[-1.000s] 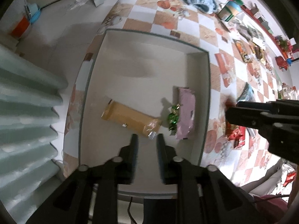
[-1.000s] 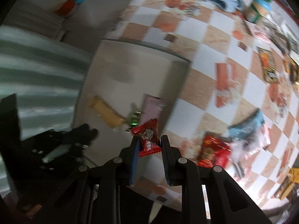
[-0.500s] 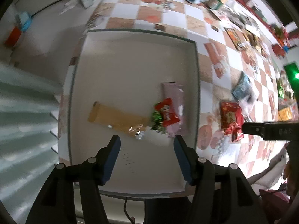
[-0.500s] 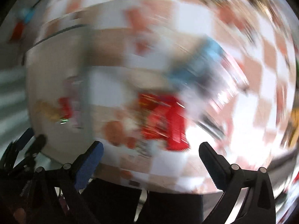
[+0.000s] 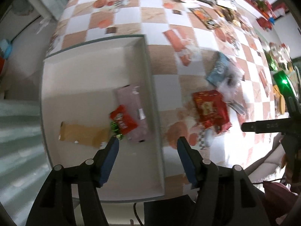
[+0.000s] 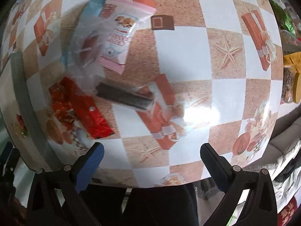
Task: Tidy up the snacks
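Snacks partly sorted. Shallow white cardboard tray w/ grey rim [image 5: 150, 79] holds a small red candy wrapper [image 5: 123, 119] lying on a long pale-pink packet [image 5: 131, 101], a crinkly green foil sweet [image 5: 115, 130] touching both, and a flat tan bar packet [image 5: 80, 134] just beside.

Left gripper [image 5: 147, 146]: jaws wide apart, nothing held, hovering over tray's right rim.

Right gripper [image 6: 150, 157]: jaws spread fully, empty, above the checkered plastic tablecloth [image 6: 188, 56].

Still loose on cloth, near tray: shiny red foil bag [image 6: 82, 111], dark brown wafer stick in clear wrap [image 6: 124, 97], pink biscuit pouch [image 6: 120, 37], blue packet [image 5: 218, 71].

Risks, as judged:
- Loose items overlap; the clear wrap's edges are hard to read, so a grab may pinch two at once or slip off the film.
- Foil bag sits close to rim; low approach could knock tray.
- Both grippers are nr same pile, so collision is poss.
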`<state>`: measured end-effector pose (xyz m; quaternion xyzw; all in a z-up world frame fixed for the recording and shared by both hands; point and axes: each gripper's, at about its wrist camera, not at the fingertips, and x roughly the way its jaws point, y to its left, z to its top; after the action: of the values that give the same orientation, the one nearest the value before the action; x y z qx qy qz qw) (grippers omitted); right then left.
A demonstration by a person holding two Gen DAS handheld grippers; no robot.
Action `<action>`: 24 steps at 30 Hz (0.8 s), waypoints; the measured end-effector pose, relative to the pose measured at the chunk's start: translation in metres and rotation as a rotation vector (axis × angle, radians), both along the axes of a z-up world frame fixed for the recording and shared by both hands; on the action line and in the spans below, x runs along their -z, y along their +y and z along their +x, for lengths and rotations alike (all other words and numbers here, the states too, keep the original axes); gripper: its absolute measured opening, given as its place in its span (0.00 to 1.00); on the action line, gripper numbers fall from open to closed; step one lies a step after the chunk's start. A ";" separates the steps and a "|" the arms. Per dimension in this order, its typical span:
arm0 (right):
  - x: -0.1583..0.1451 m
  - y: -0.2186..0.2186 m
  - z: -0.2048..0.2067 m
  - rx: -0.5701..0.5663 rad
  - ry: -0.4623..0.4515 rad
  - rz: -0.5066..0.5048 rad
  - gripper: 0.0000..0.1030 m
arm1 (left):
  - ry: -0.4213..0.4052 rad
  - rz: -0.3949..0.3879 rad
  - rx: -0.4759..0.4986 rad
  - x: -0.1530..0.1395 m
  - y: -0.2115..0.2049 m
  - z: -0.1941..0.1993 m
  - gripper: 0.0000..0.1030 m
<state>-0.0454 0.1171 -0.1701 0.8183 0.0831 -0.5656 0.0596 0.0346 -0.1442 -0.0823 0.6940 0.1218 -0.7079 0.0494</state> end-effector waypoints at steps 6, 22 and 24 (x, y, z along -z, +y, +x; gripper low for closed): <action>0.000 -0.008 -0.007 -0.172 0.068 0.032 1.00 | 0.004 0.021 0.070 0.001 0.033 -0.025 0.71; 0.028 -0.054 -0.034 -0.308 0.135 -0.035 1.00 | -0.090 0.002 -0.021 0.054 0.080 -0.067 0.72; 0.031 -0.044 -0.040 -0.258 0.130 -0.040 1.00 | -0.104 0.006 -0.053 0.062 0.079 -0.070 0.72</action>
<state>-0.0851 0.0726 -0.2013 0.7610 0.1799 -0.6067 0.1427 -0.0356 -0.0656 -0.1447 0.7266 0.1395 -0.6688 0.0726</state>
